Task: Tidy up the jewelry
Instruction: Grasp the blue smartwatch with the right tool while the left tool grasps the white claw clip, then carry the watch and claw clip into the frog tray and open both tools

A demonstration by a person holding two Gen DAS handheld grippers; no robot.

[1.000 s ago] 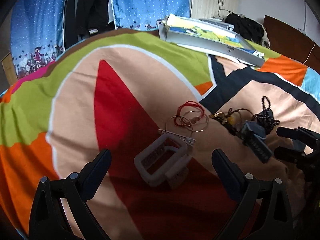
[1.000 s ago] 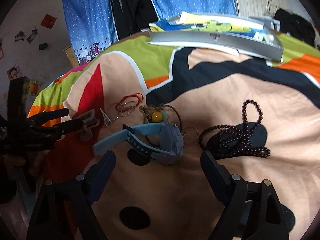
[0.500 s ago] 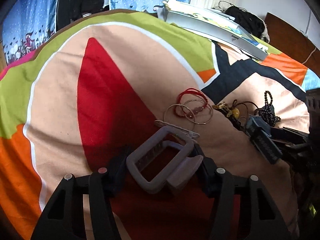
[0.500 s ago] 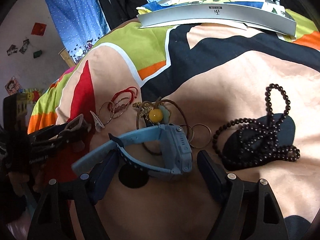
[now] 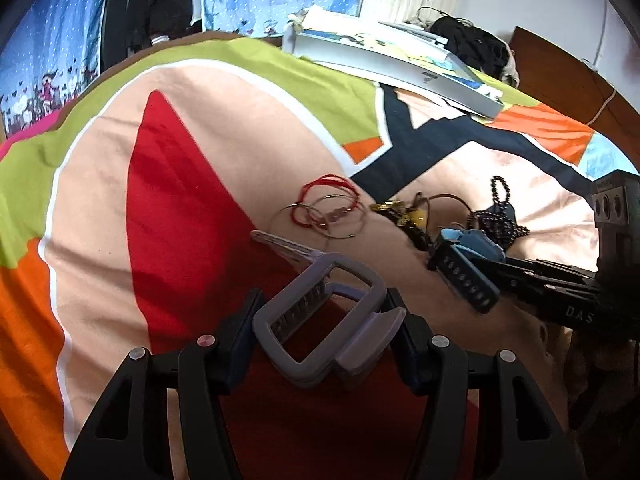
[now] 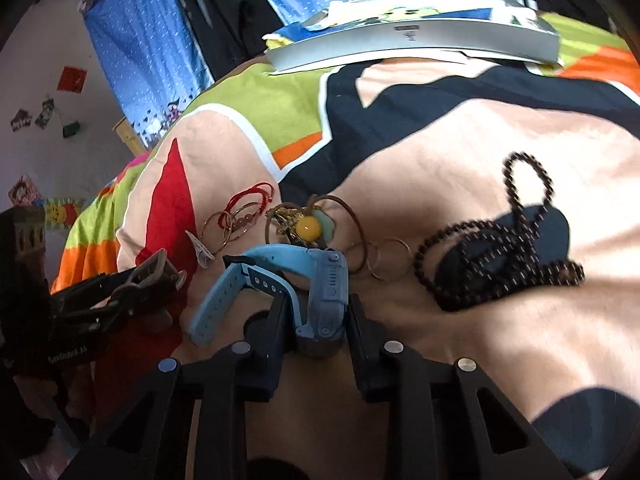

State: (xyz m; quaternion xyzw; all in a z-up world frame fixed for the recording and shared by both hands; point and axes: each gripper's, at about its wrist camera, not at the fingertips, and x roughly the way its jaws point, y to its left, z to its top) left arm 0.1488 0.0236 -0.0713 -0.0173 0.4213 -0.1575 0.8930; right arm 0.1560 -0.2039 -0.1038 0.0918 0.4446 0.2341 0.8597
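My left gripper (image 5: 324, 328) is shut on a grey square hair clip (image 5: 324, 324), held just above the colourful bedspread. My right gripper (image 6: 316, 320) is shut on the body of a light blue watch (image 6: 324, 292), whose strap (image 6: 216, 304) trails to the left. Past them lie red cord bracelets with thin metal hoops (image 6: 244, 212), a silver hair pin (image 5: 284, 246), a brown cord with a yellow bead (image 6: 308, 228), small metal rings (image 6: 390, 258) and a dark bead necklace (image 6: 504, 256). In the left wrist view the watch (image 5: 468, 256) sits in the right gripper (image 5: 532, 280).
A grey box (image 6: 416, 40) with papers on top lies at the far edge of the bed (image 5: 120, 184). Blue curtains (image 6: 124, 48) and dark hanging clothes (image 5: 148, 4) stand behind it. A wooden headboard (image 5: 568, 76) is at the far right.
Both grippers went from wide open to shut: the left one closed on the grey hair clip, the right one on the blue watch. Both moved in toward the items.
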